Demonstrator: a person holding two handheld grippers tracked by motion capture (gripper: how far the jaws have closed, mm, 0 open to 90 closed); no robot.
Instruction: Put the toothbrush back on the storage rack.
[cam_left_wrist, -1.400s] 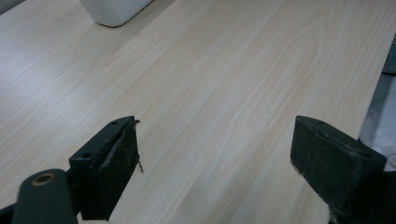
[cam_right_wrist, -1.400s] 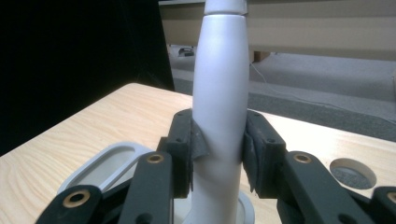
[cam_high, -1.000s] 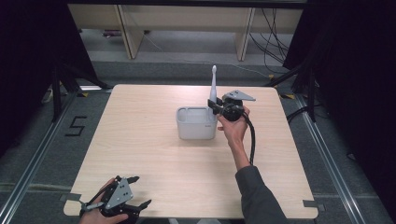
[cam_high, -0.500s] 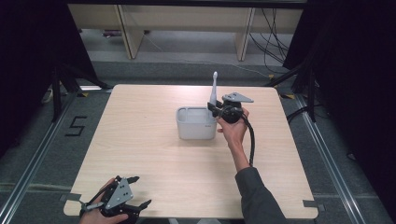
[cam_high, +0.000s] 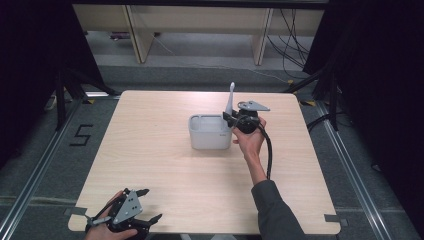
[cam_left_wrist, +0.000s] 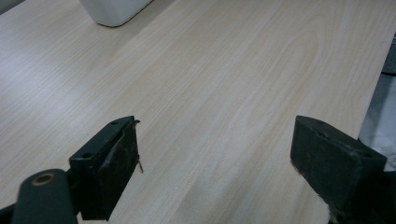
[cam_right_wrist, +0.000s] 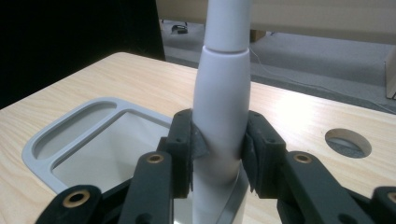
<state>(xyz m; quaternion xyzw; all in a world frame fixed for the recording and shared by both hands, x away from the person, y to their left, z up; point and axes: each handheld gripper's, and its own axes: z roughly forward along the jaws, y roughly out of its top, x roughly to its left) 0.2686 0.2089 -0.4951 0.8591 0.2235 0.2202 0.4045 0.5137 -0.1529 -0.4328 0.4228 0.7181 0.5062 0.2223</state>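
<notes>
- Here the right gripper (cam_high: 231, 118) has its jaws clamped on an upright white electric toothbrush (cam_right_wrist: 222, 107) at the grey holder's (cam_high: 210, 132) three o'clock rim.
- Keep the handle vertical and lower it squarely into the compartment.
- Left gripper (cam_left_wrist: 212, 158), jaws apart and holding nothing, rests at the table's (cam_high: 165, 165) seven o'clock corner, well clear; nothing blocks.
</notes>
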